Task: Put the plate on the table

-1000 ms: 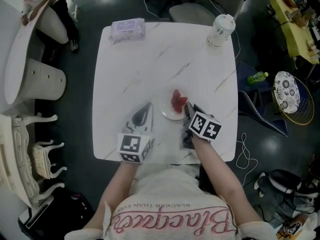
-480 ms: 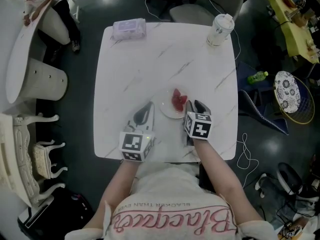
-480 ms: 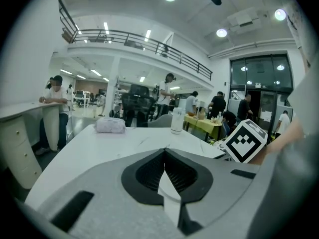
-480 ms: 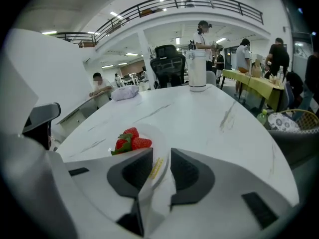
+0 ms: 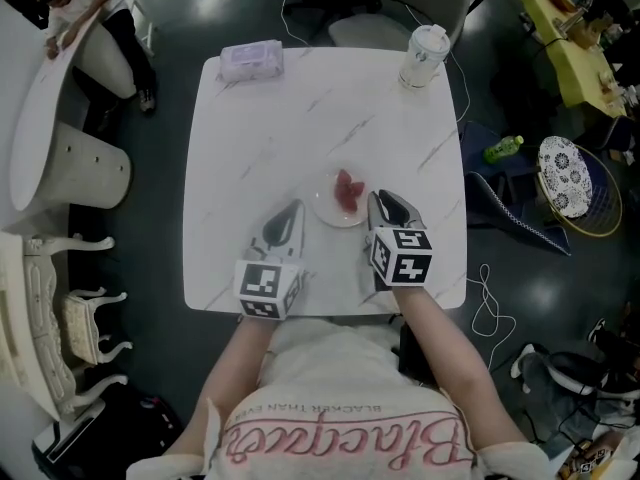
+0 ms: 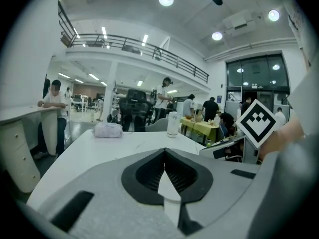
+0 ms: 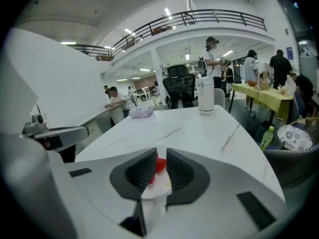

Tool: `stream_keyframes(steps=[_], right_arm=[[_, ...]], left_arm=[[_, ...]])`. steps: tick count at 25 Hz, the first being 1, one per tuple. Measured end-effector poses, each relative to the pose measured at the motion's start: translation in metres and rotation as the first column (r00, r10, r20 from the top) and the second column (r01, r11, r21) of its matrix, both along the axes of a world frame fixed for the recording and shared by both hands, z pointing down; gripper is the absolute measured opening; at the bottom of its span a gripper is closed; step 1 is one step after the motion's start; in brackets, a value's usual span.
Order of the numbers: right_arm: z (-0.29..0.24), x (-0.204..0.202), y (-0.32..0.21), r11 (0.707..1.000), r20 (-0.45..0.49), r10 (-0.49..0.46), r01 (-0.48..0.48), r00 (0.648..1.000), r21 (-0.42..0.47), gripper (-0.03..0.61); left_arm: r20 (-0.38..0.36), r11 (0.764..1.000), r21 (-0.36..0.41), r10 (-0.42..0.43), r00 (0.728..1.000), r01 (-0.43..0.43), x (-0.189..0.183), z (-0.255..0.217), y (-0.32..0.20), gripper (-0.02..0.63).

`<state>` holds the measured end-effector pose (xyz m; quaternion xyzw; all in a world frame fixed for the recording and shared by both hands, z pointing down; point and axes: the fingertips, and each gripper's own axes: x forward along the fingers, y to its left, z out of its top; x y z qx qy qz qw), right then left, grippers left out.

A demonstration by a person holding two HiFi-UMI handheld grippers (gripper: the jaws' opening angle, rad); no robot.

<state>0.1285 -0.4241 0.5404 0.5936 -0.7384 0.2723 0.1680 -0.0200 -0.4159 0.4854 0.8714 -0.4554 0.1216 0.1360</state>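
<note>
Holding the plate (image 5: 328, 212) rim between the nearly closed jaws of our right gripper (image 7: 160, 158), we see strawberries (image 5: 347, 188) on it; our left gripper (image 6: 164, 156) is closed, empty

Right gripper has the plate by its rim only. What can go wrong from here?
1. The right gripper pinches just one edge of the plate, so the plate could sag or slip out during the set-down.
2. The strawberries lie loose on the plate, and any tilt may roll them onto the table.
3. The left gripper, shut on nothing, sits close to the plate's left side and could nudge it.
</note>
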Motion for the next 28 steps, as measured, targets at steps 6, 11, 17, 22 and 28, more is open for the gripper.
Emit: stream_keyframes(steps=[6,11,17,22,28], right_arm=[[-0.047,0.0,0.018,0.993,0.003,-0.026,0.025,1.0,0.115,0.038],[-0.084,-0.004,0.039,0.982,0.047,-0.051,0.041,0.998,0.185,0.034],[-0.124,-0.011,0.066,0.948,0.063,-0.113,0.089,0.992,0.306,0.034],[-0.154,-0.023,0.083,0.893,0.066,-0.184,0.139,0.981,0.427,0.034],[-0.175,-0.028,0.092,0.858,0.023,-0.185,0.15,0.983,0.492,0.034]], left_arm=[[0.009,0.999,0.04,0.027,1.0,-0.028,0.007,-0.015,0.021,0.005],[0.005,0.995,0.094,0.039,0.999,-0.039,0.01,-0.036,0.032,0.005],[-0.026,0.985,0.165,0.048,0.998,-0.043,0.018,-0.069,0.044,0.005],[-0.042,0.972,0.228,0.06,0.997,-0.049,0.023,-0.096,0.053,0.005],[-0.031,0.953,0.295,0.086,0.996,-0.073,0.031,-0.121,0.06,0.005]])
